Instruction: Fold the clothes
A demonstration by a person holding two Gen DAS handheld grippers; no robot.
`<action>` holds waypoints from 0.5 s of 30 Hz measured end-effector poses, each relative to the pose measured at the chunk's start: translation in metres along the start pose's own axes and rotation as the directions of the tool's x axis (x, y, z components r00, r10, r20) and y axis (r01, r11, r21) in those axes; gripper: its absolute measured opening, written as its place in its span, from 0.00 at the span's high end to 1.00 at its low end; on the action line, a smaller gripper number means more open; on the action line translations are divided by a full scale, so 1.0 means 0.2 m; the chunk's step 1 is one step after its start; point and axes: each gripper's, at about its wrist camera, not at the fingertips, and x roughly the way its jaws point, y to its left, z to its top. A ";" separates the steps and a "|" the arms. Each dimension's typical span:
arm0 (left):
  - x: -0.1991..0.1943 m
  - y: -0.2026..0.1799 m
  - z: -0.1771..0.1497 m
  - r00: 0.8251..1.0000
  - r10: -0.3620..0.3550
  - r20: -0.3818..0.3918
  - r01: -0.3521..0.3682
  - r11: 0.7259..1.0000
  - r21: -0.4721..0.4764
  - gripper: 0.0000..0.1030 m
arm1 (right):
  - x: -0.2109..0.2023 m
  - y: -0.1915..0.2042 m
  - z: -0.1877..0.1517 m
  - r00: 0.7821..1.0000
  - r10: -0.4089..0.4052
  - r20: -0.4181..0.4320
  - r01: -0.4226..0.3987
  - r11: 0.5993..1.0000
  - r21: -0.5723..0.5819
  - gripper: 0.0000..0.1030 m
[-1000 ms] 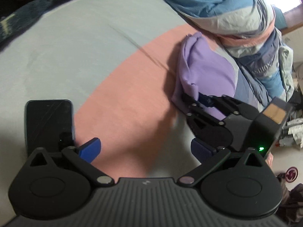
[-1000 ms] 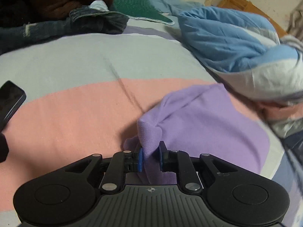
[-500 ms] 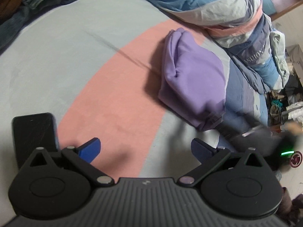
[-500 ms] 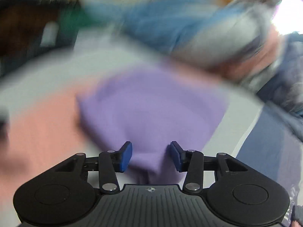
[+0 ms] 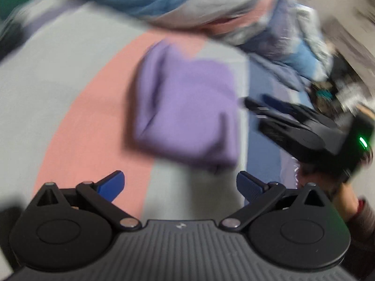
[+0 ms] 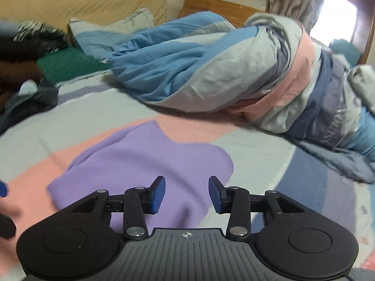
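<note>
A folded purple garment (image 5: 187, 110) lies on the striped bed sheet (image 5: 70, 89), straddling the pink and grey bands; it also shows in the right wrist view (image 6: 150, 164). My left gripper (image 5: 180, 185) is open and empty, just short of the garment's near edge. My right gripper (image 6: 186, 194) is open and empty, low over the garment's near side. In the blurred left wrist view the right gripper (image 5: 269, 105) is at the garment's right edge.
A rolled blue, grey and pink duvet (image 6: 234, 75) lies behind the garment. Dark clothes (image 6: 25, 77) and a green item (image 6: 68, 63) are piled at the far left. A pillow (image 6: 112, 30) and wooden headboard (image 6: 220, 7) stand at the back.
My right gripper let go of the purple garment, opened and swung round to its right side. My left gripper moved toward the garment; the phone has left its view.
</note>
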 end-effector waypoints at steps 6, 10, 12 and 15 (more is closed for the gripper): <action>0.27 -0.19 0.22 0.990 -0.139 -0.016 0.140 0.974 0.180 0.00 | 0.27 -0.24 0.04 0.995 0.014 -0.094 0.011 0.966 0.259 0.60; 0.53 -0.11 0.21 0.986 -0.112 -0.125 0.124 0.988 0.094 0.00 | 0.38 -0.45 0.01 0.993 0.090 -0.076 -0.043 0.878 0.476 0.54; 0.56 -0.09 0.17 0.987 -0.104 -0.122 0.116 0.989 0.091 0.00 | 0.44 -0.51 -0.01 0.990 0.125 -0.061 -0.076 0.856 0.511 0.54; 0.56 -0.09 0.13 0.989 -0.105 -0.102 0.118 0.985 0.125 0.00 | 0.52 -0.60 -0.02 0.980 0.195 -0.036 -0.146 0.833 0.533 0.56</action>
